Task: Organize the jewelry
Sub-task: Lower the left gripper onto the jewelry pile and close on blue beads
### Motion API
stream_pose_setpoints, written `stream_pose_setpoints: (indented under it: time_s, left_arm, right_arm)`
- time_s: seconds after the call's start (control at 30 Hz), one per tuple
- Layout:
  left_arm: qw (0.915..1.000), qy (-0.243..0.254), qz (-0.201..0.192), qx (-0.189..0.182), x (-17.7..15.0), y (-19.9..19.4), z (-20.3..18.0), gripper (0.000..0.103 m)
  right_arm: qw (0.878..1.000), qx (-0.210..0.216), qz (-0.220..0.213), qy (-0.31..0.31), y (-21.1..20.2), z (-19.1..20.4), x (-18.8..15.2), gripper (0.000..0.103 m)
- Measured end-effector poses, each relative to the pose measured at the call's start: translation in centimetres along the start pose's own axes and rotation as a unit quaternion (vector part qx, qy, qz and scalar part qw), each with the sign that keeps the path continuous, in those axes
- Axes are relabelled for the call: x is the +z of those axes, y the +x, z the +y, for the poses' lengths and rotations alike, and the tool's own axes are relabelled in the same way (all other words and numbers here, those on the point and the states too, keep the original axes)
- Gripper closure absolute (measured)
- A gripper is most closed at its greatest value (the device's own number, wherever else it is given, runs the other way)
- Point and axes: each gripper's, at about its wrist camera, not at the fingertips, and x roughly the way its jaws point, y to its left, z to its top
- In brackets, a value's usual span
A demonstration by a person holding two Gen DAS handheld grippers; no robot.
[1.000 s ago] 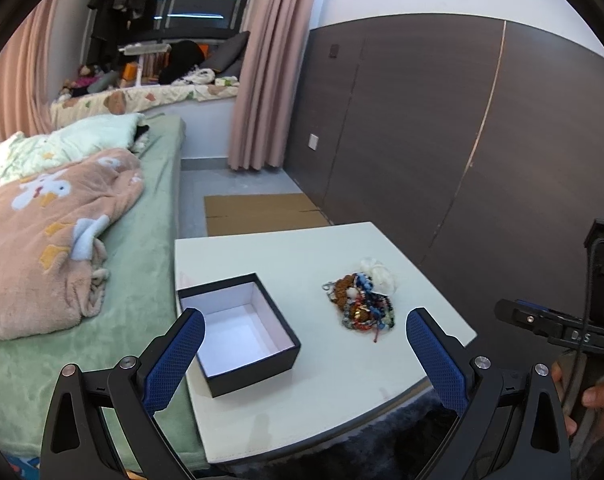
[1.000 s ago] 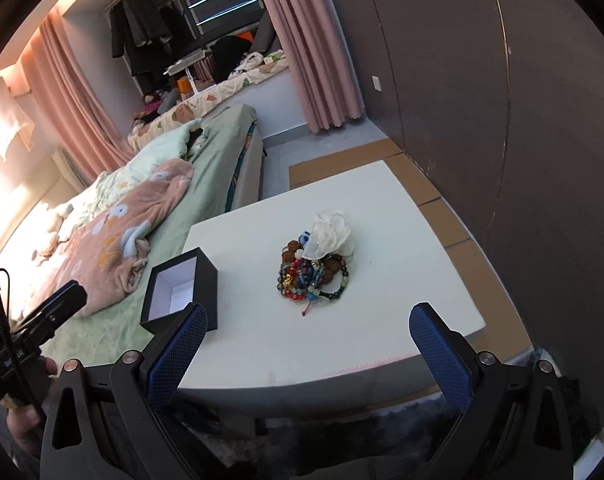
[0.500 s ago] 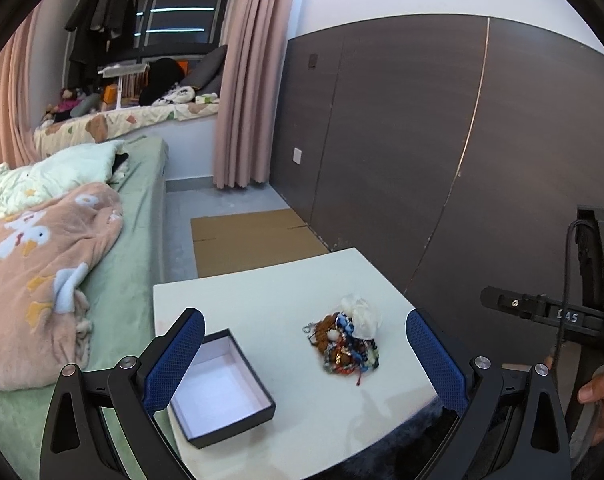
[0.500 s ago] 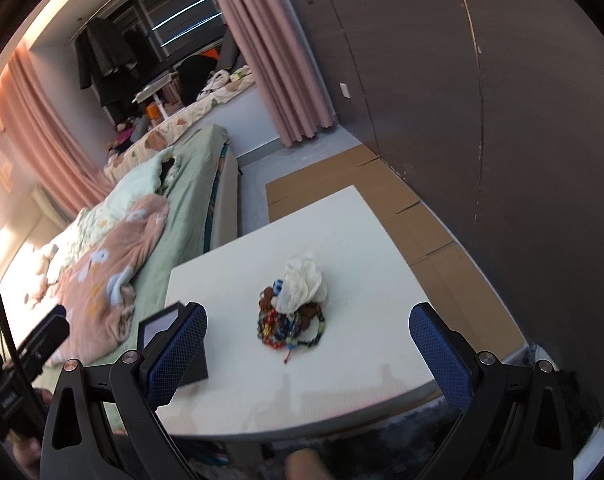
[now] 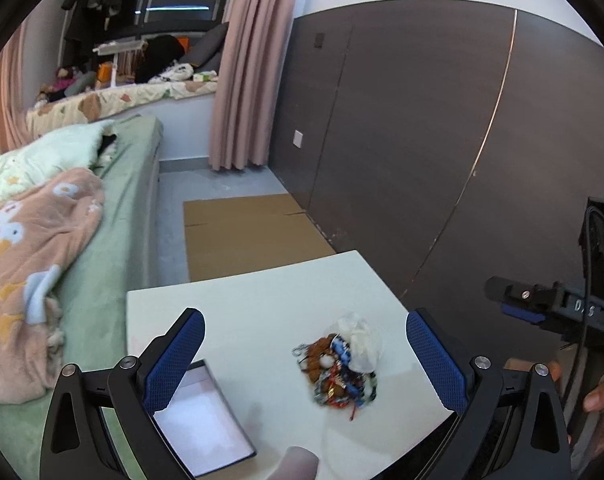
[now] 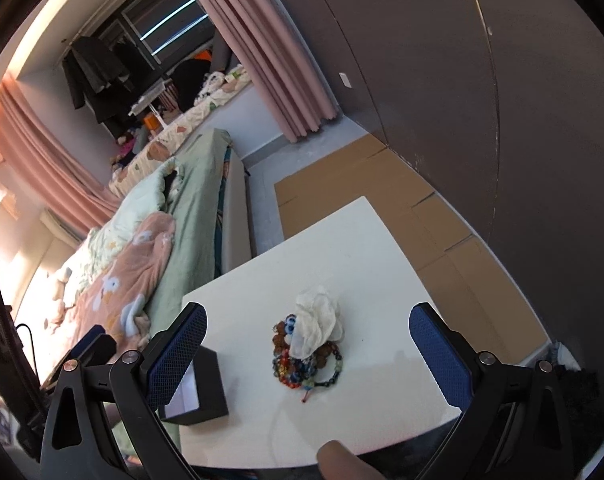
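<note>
- Looking down both wrist views, I find the tangled heap of coloured bead bracelets [image 6: 308,364] on the white square table [image 6: 342,248], ahead of and between the spread fingers of my right gripper [image 6: 308,352], which holds nothing.
- My left gripper [image 5: 306,354] is likewise spread wide and empty; the heap sits right of its centre, the open black box with white lining [image 5: 200,412] by its left finger.
- I judge the right gripper better lined up.
- White crumpled fabric [image 6: 318,322] covers the heap's far side; single bracelets are blurred, the box partly hidden.
</note>
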Motion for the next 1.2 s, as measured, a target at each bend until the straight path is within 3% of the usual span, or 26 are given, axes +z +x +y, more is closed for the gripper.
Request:
stream_pose_setpoints:
  time_s: [0.2,0.4,0.6,0.77,0.87,0.97,1.03,1.07,1.1,1.2]
  left_arm:
    - [0.9991,-0.008,0.041,0.005,1.4,4.4,-0.3,0.002]
    - [0.9976,-0.02,0.063,-0.022,1.0,7.4,0.0,0.002]
    - [0.989,-0.059,0.126,-0.05,-1.4,11.3,1.5,0.022]
    - [0.9809,-0.085,0.167,-0.052,-3.1,13.2,2.8,0.037]
    - [0.9786,-0.102,0.172,-0.051,-3.4,13.6,3.5,0.038]
    - [0.9771,-0.109,0.175,-0.052,-3.6,13.8,3.8,0.04]
    - [0.9776,-0.106,0.175,-0.051,-3.6,14.2,3.7,0.04]
    - [0.9778,-0.103,0.175,-0.051,-3.6,14.1,3.6,0.04]
    - [0.9779,-0.101,0.175,-0.052,-3.6,14.2,3.4,0.04]
    - [0.9777,-0.097,0.177,-0.058,-3.9,14.7,3.1,0.04]
  right_arm:
    - [0.999,0.013,0.036,0.014,3.6,-2.1,-0.5,0.0]
    - [0.994,0.032,0.091,0.055,7.7,-3.9,-0.6,0.0]
    - [0.986,0.055,0.133,0.085,11.0,-4.4,-1.7,0.001]
    - [0.983,0.065,0.152,0.082,13.3,-3.8,-2.6,0.003]
    - [0.977,0.068,0.175,0.096,15.2,-3.6,-3.1,0.018]
    - [0.978,0.052,0.185,0.081,16.5,-2.9,-3.4,0.022]
    - [0.976,0.055,0.194,0.079,17.1,-2.7,-3.5,0.046]
    - [0.974,0.062,0.202,0.087,17.2,-2.9,-3.6,0.069]
    - [0.972,0.065,0.205,0.093,17.3,-3.1,-3.6,0.086]
    - [0.973,0.069,0.195,0.105,16.7,-3.5,-3.8,0.094]
